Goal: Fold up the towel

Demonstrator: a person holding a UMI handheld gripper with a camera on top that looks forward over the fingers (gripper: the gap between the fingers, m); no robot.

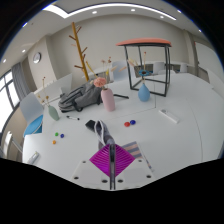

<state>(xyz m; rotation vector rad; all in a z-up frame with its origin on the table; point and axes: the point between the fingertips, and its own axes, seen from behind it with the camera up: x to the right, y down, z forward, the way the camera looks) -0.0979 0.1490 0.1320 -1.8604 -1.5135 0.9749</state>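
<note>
My gripper is low over a white table. Its two magenta pads meet along one line, so the fingers are shut. A thin dark and white fold of the towel comes out of the fingertips and runs ahead and to the left. A striped bit of cloth shows just right of the pads. The part of the towel under the fingers is hidden.
Beyond the fingers stand a pink vase with flowers, a blue vase, a grey heap of cloth and a wooden branch rack. Small coloured balls lie on the table. A red-topped frame stands behind.
</note>
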